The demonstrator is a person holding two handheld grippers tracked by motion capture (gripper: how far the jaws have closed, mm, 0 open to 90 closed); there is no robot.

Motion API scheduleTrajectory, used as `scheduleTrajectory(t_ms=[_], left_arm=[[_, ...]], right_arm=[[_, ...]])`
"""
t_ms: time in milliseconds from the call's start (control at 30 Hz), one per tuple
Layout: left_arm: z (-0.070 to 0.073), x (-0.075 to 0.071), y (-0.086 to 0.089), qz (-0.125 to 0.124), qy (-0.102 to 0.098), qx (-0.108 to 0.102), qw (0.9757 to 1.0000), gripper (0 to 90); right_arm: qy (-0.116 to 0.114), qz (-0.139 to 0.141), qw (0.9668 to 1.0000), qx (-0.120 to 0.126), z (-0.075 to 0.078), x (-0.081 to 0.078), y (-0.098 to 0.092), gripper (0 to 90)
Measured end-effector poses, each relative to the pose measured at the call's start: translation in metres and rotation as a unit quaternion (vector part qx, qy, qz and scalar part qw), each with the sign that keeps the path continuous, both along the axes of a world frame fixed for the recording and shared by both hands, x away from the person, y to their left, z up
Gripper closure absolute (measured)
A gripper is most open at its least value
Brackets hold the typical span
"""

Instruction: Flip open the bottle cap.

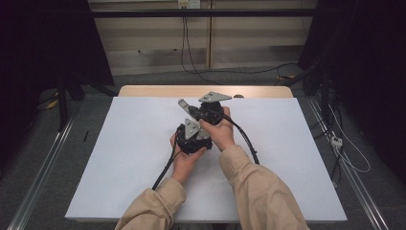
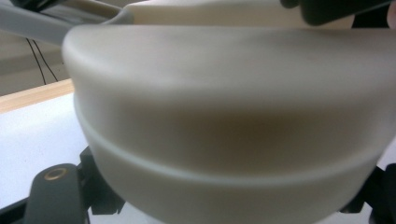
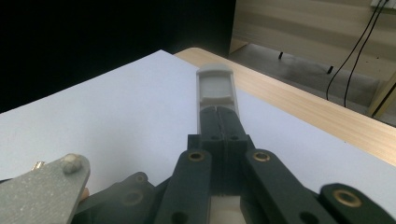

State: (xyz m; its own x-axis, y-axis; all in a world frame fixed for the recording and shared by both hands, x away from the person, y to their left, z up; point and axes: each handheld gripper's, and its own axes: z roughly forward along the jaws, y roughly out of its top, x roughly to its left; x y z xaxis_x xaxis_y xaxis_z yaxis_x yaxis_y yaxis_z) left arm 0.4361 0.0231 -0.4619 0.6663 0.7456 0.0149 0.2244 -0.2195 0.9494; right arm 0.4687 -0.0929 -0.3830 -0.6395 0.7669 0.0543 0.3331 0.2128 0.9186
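1. Table [image 1: 134, 158], white-covered: both grippers are held together above its middle.
2. Cream pan [image 2: 224, 116]: body just ahead of the left gripper [image 1: 190, 139], whose jaws are closed on it as far as I can judge; the contact is hidden.
3. Right gripper [image 3: 218, 122]: jaws closed on the pan's grey handle [image 3: 215, 86], which projects beyond the tips.
4. Handling advice: keep both grips firm and the pan level.

I saw my left gripper [image 1: 191, 136] and right gripper [image 1: 203, 115] crowded together, each blocking the other. A cream rounded plastic body [image 2: 233, 116] sat hard against the left one. All around them the flat white table sheet [image 1: 129, 158] lay open for passage.
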Motion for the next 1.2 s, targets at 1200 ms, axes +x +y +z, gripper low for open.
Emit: scheduleTrajectory(t_ms=[1200], left_arm=[[0.002, -0.006, 0.019, -0.007, 0.027, 0.002, 0.9996, 6.3]], right_arm=[[-0.019, 0.0, 0.9994, 0.027, 0.013, -0.039, -0.036, 55.6]])
